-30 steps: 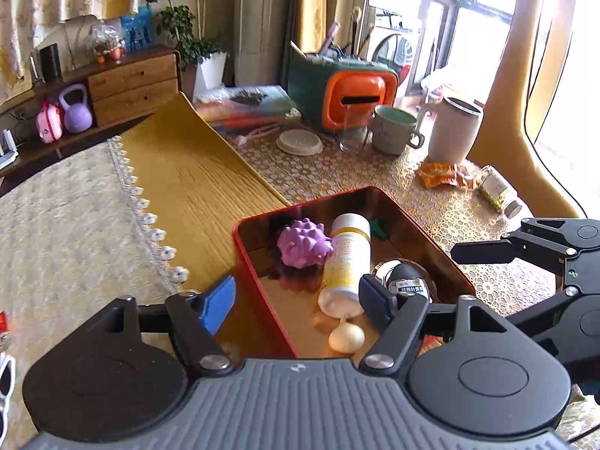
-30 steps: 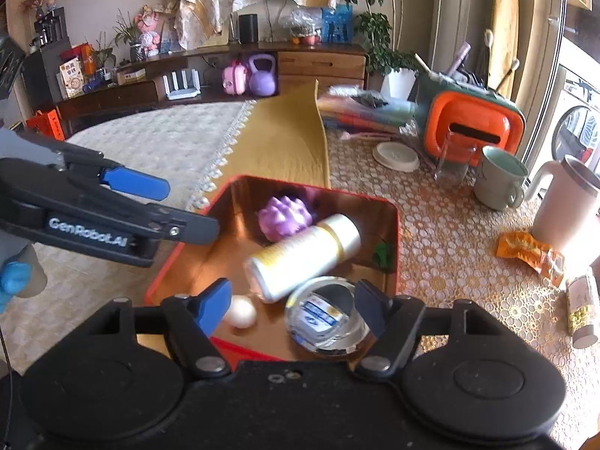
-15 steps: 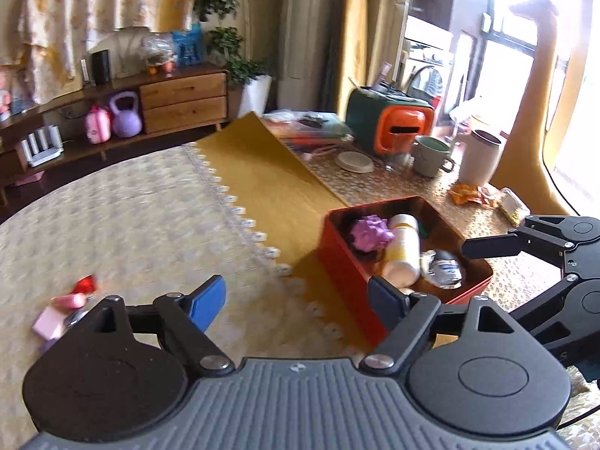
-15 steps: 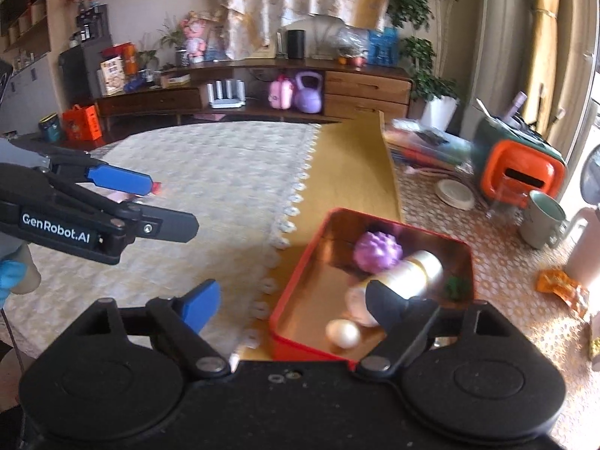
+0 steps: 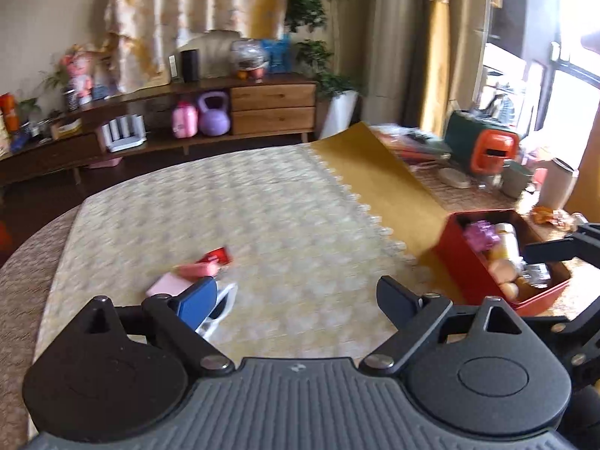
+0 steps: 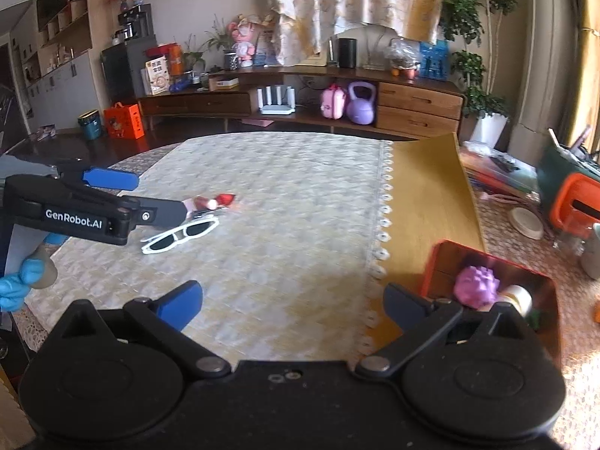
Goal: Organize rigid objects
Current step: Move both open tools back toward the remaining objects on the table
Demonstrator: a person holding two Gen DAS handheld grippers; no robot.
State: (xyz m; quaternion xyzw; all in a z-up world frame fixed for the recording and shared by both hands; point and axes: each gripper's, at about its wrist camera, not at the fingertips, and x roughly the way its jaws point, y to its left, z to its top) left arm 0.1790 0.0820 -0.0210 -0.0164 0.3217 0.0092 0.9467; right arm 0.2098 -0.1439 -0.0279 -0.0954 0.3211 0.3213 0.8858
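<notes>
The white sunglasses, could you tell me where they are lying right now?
In the right wrist view, the sunglasses lie on the cream tablecloth, left of centre, just below the pink and red items.

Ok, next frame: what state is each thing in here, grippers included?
Left gripper: jaws opening, nothing between them.
Right gripper: jaws opening, nothing between them.
Red tin: open-topped, holding a spiky ball, a bottle on its side and other small things.
Sunglasses: folded flat on the cloth, loose.
Pink and red bits: loose on the cloth, too blurred to identify.
</notes>
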